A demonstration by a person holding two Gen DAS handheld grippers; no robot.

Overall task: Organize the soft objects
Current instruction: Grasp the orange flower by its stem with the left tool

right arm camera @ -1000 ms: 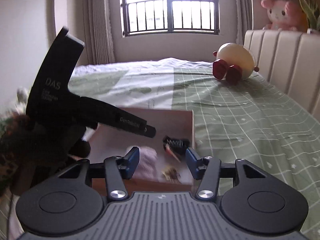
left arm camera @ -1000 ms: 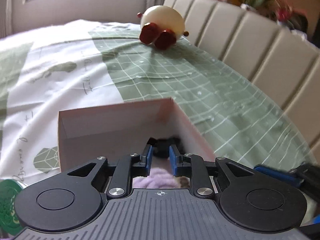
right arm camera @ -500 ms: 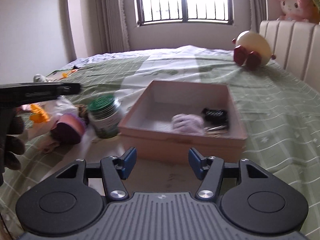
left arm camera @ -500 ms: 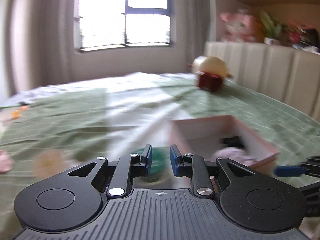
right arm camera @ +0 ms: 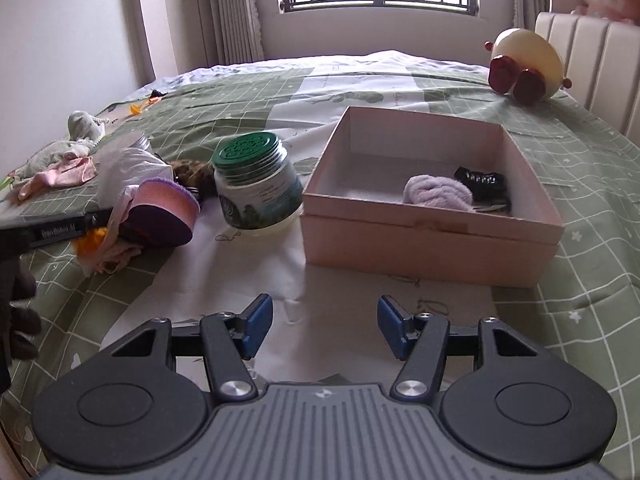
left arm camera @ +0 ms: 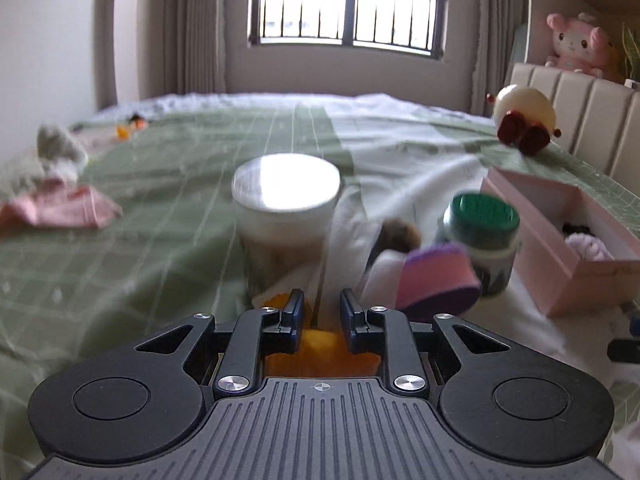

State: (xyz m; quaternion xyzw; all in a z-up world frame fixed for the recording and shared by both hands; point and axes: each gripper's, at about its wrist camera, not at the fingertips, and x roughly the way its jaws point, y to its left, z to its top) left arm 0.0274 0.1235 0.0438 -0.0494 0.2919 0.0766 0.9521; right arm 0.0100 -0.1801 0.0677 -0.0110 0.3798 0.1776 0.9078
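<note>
While our left tool (left arm camera: 319, 312) hovers nearly closed and empty over the orange soft thing (left arm camera: 320, 354), we should spread it, drop low, and pinch before carrying to the pink box (right arm camera: 430, 216).

The left hand-held gripper (left arm camera: 319, 310) has swung from the pink box (left arm camera: 560, 248) to the orange item (left arm camera: 320, 344).

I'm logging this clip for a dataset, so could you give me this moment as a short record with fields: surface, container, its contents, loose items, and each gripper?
surface: bed with green grid cover
container: pink box, open, no lid on it
contents: lilac fluffy item, black item
loose items: green-lidded jar, pink-and-purple soft item, orange soft item
left gripper: jaws narrowly apart, over the orange soft item, holding nothing
right gripper: open wide, empty, in front of the box
</note>
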